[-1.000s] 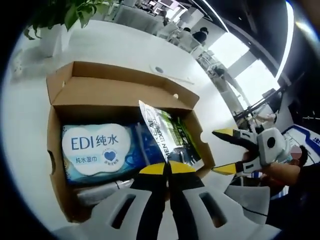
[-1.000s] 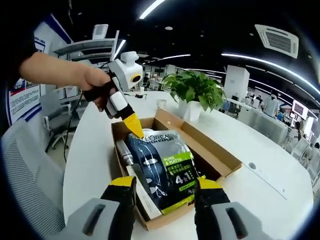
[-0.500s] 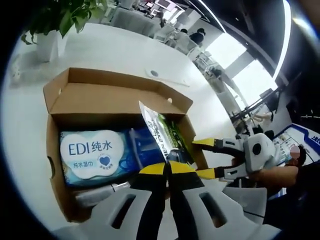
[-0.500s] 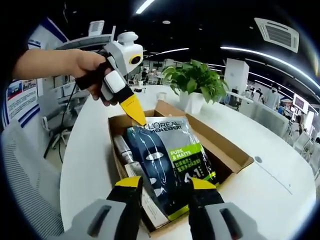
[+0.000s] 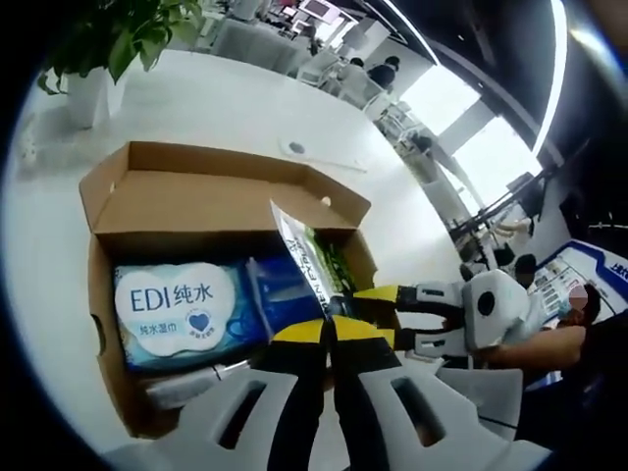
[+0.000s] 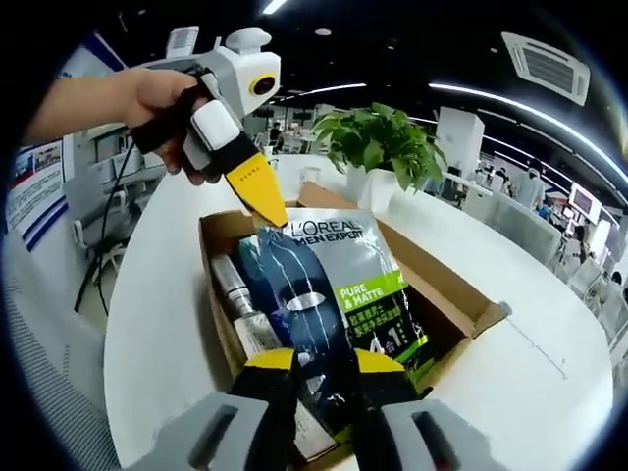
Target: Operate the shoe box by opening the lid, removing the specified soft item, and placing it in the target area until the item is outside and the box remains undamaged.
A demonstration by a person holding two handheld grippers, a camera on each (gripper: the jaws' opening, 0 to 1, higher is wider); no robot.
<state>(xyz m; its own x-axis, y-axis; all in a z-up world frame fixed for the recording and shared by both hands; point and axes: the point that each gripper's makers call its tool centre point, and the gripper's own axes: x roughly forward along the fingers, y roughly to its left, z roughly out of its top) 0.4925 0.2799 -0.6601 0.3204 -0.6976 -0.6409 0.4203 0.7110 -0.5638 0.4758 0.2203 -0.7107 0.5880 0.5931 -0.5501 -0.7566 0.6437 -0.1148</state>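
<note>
In the box (image 6: 461, 304), pouch (image 6: 343, 294) hides contents

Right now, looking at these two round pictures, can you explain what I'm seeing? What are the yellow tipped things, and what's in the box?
No robot here: a person holds a two-jaw hand tool in each hand, and a fisheye camera rides on each, which gives the two round pictures.

In the left gripper view, the left gripper is shut on the top corner of the L'Oreal pouch. In the right gripper view, the right gripper has its yellow jaws on either side of the pouch's lower end; whether it grips yet is unclear.

An open cardboard shoe box sits on a white table. Inside also lie a pack of EDI wet wipes and a silver tube. A potted plant stands behind.
</note>
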